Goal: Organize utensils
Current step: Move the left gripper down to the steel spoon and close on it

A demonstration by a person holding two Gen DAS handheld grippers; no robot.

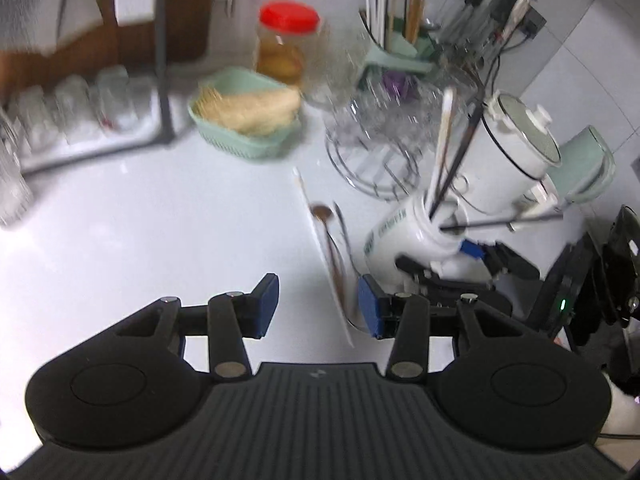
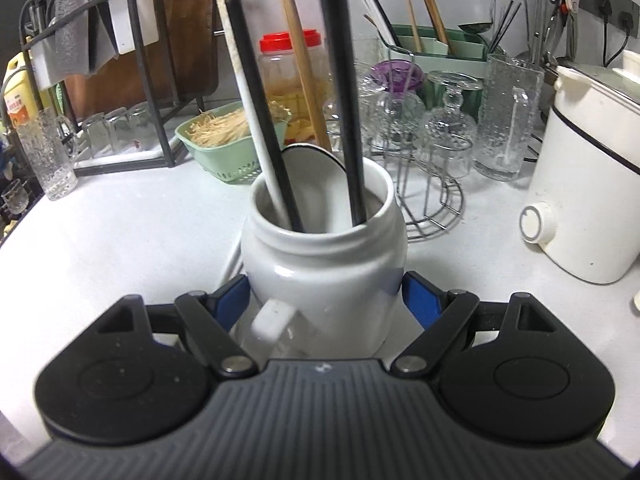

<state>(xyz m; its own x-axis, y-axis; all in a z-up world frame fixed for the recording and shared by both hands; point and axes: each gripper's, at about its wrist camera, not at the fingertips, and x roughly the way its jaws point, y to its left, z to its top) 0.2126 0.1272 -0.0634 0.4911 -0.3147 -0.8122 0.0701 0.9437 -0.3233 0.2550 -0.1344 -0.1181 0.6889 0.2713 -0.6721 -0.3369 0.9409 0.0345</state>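
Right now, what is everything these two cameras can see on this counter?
white jar: one, white, counter centre, held between the right gripper's pads
utensils in jar: several, black, white and wooden, standing upright
loose utensils: a few, a white stick and brownish spoons, flat on the counter beside the jar
green basket: one, pale green, holding yellowish strands, behind the jar
red-lidded jar: one, clear with amber contents, at the back
glasses on wire rack: several, clear, right of the jar
green utensil caddy: one, pale green, back wall
white cooker: one, white, far right
left gripper: open, above the loose utensils
right gripper: closed on the white jar
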